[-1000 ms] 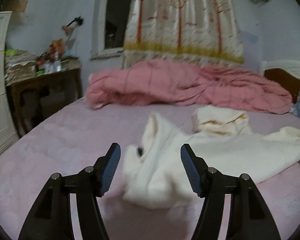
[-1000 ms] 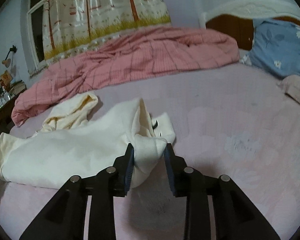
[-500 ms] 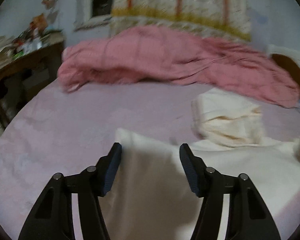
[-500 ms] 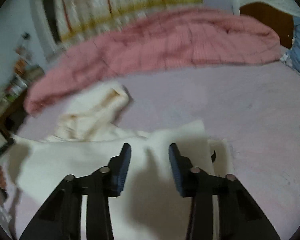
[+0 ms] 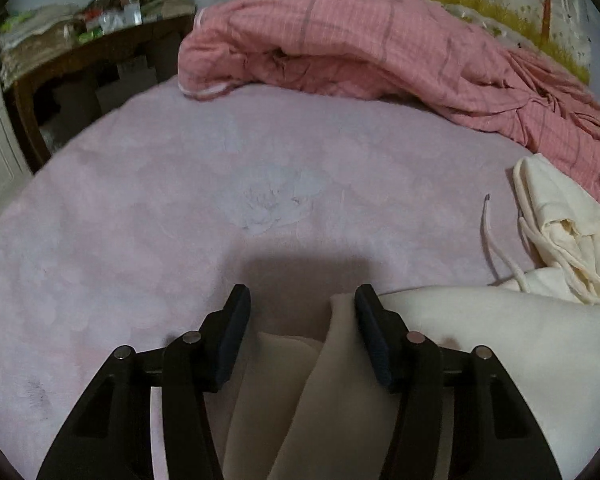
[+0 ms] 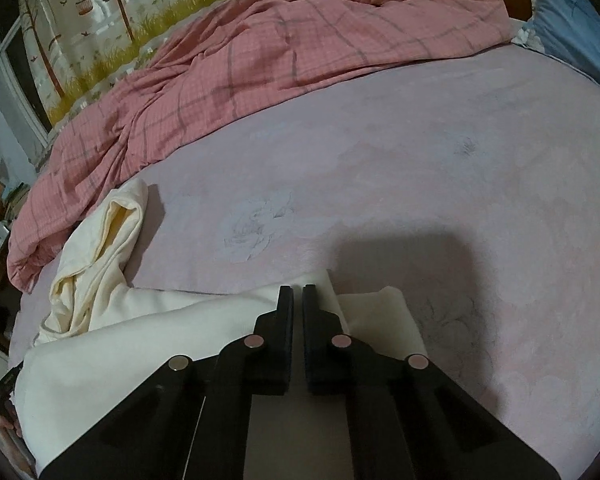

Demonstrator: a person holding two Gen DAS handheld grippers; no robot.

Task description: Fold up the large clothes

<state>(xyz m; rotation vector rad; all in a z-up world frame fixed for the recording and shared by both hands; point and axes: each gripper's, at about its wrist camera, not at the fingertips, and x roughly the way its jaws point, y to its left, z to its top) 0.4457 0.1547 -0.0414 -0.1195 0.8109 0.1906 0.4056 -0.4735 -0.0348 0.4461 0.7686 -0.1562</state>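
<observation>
Both grippers have swung down over the near edge of the cream garment [image 6: 112,352], and the right gripper [image 6: 298,294] has snapped its jaws together; whether cloth is pinched between them cannot be told. The left gripper [image 5: 300,308] stands half open astride a raised fold, pads not pressing, so I judge a fold is being set up. One garment lies on the pink sheet [image 5: 180,200], hood [image 5: 560,220] toward one pink quilt [image 6: 260,60]; two grippers.
</observation>
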